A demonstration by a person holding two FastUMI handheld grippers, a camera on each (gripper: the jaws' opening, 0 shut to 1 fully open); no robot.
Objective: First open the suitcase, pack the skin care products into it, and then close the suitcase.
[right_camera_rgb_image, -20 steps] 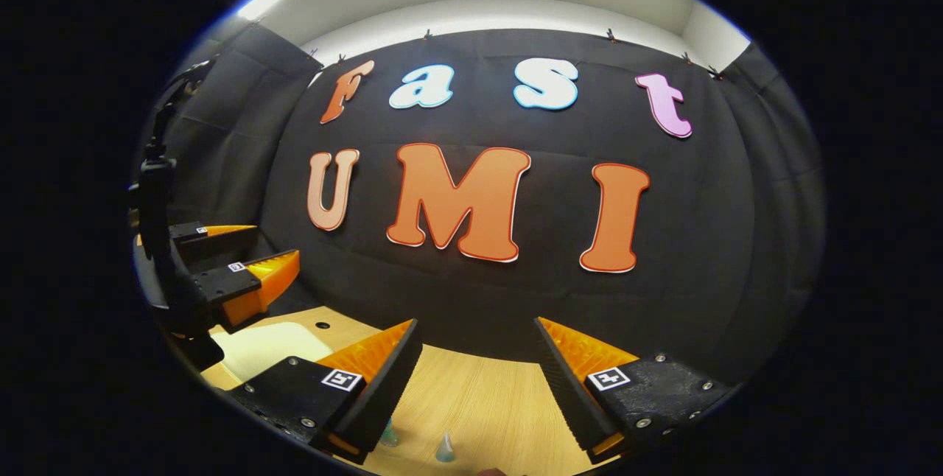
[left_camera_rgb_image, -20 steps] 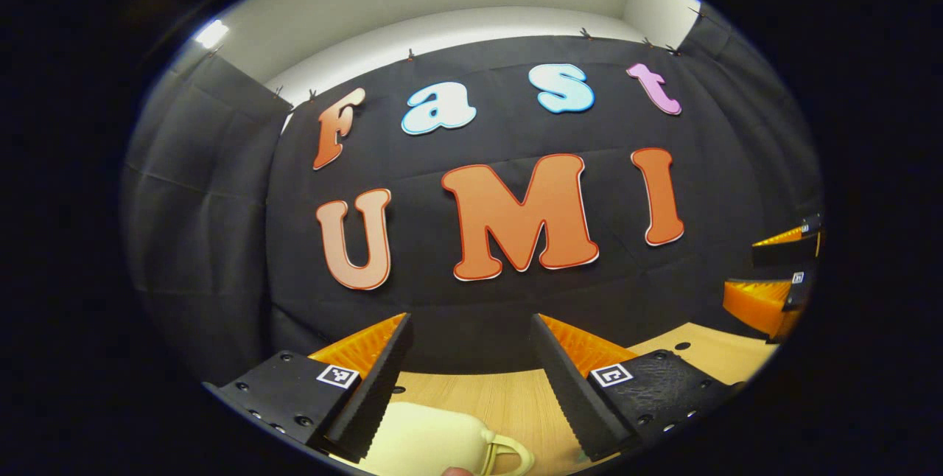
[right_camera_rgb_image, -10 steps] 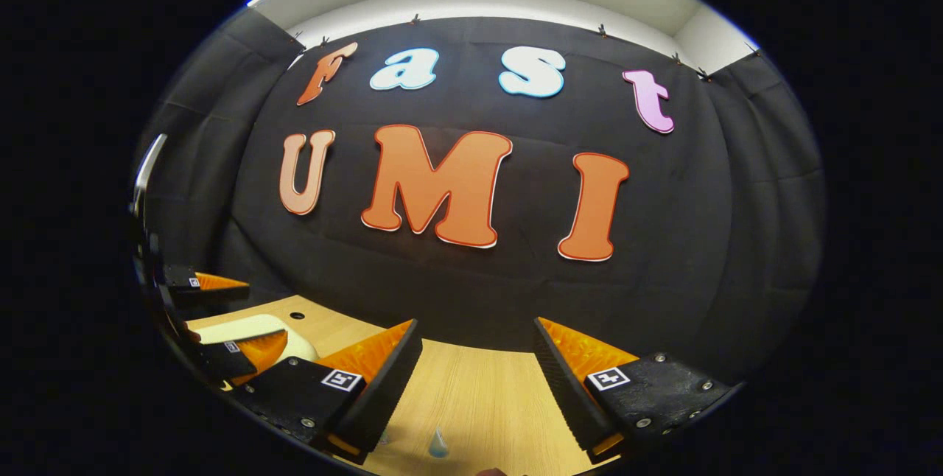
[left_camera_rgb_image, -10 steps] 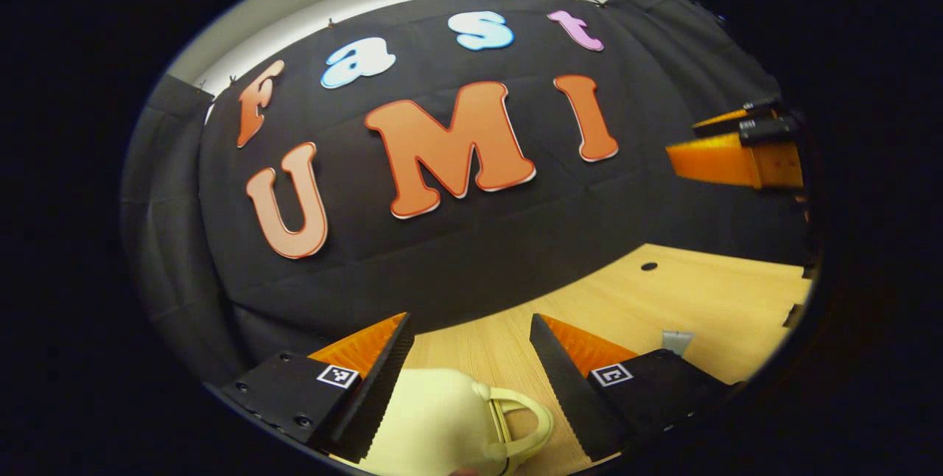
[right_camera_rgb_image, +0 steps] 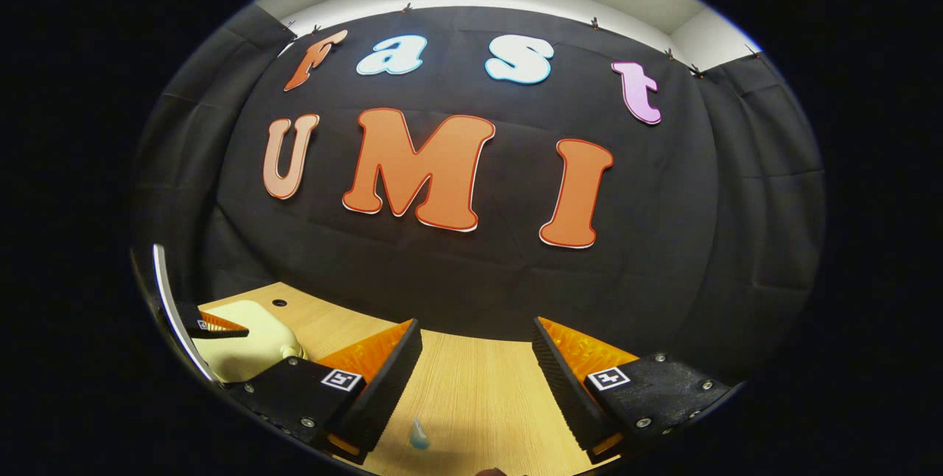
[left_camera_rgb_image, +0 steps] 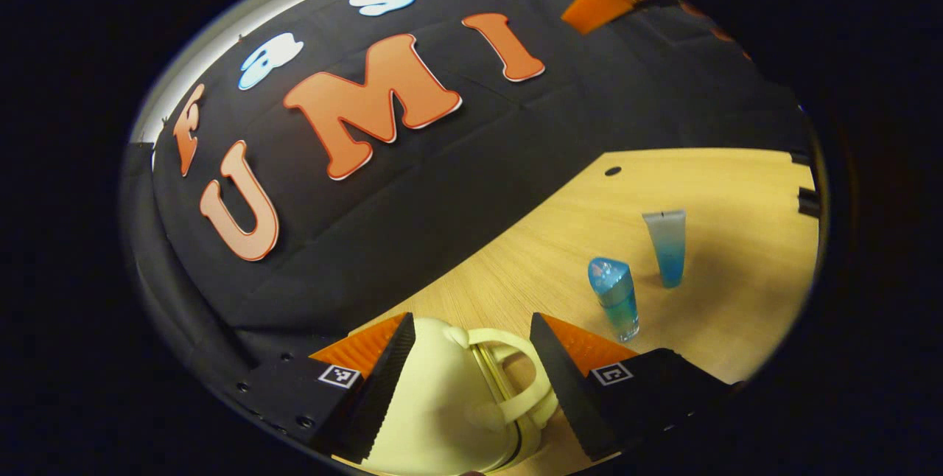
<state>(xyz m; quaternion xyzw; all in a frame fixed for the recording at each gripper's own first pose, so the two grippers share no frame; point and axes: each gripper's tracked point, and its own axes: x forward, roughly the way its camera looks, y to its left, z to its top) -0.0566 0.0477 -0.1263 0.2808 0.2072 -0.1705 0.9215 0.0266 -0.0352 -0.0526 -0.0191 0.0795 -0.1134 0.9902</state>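
Suitcase (left_camera_rgb_image: 442, 402): small, cream-coloured and hard-shelled, lying on the wooden worktop (left_camera_rgb_image: 707, 189) at the lower left of the left gripper view; lid down, so its inside cannot be seen. In the right gripper view it sits at the far left edge.
Suitcase handle (left_camera_rgb_image: 516, 380): a cream loop on the end of the case that faces away from the camera, with a seam running beside it.
Left gripper (left_camera_rgb_image: 471, 376): fingers spread wide, one on each side of the suitcase's handle end. The left finger (left_camera_rgb_image: 387, 380) lies against or just beside the shell; the right finger (left_camera_rgb_image: 560, 380) stands just clear of the handle loop. Whether either truly touches, I cannot tell.
Blue bottle (left_camera_rgb_image: 615, 299): upright on the worktop just right of the left gripper's right finger, translucent, with a pointed cap.
Tube (left_camera_rgb_image: 667, 247): standing upright near the bottle, a little farther back and to the right, pale at the top and blue toward the bottom.
Right gripper (right_camera_rgb_image: 475, 376): fingers wide apart, nothing between them, above bare worktop. A small blue tip (right_camera_rgb_image: 418, 435) peeks up near its left finger.
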